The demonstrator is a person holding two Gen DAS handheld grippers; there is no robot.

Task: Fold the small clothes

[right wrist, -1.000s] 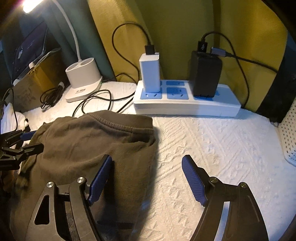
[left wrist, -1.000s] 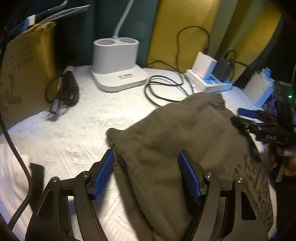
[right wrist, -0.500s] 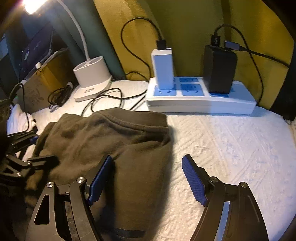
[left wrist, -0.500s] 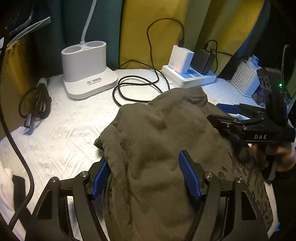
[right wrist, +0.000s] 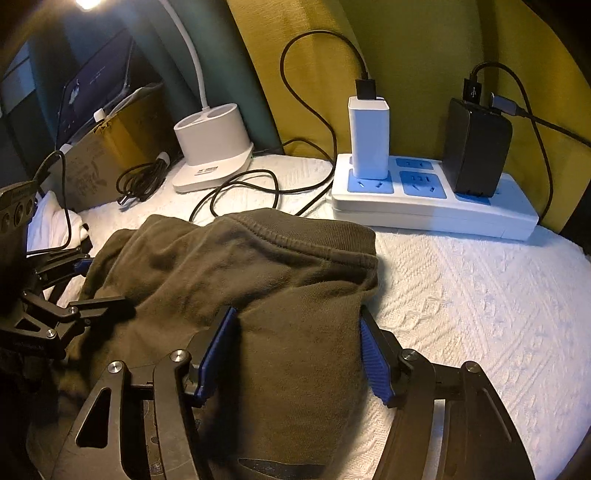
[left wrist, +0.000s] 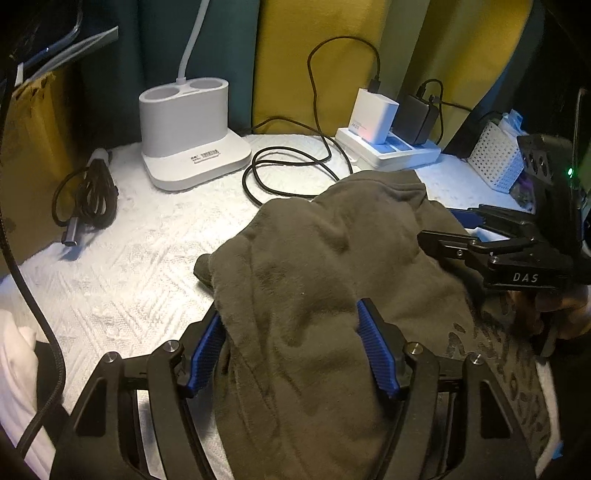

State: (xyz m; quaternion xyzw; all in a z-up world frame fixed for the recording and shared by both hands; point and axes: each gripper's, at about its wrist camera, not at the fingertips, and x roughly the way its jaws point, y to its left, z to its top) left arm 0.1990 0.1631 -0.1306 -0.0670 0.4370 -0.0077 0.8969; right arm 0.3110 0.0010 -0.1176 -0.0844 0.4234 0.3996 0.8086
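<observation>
Fold partly done: olive garment (left wrist: 325, 280) bunched, not flat. My left gripper (left wrist: 291, 354) and right gripper (right wrist: 295, 354) both straddle cloth, jaws spread wide, gripping nothing.

dim room | lamp (right wrist: 86, 3) glare top-left | fisheye edges dark, curved | slight blur

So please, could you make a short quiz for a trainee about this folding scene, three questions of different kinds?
1. True or false: the olive garment lies between the fingers of the left gripper.
2. Which charger on the power strip stands nearer the desk lamp base: A white, B black?
3. Fill in: the right gripper is ___ (open/shut).

Key: 1 true; 2 A; 3 open.
</observation>
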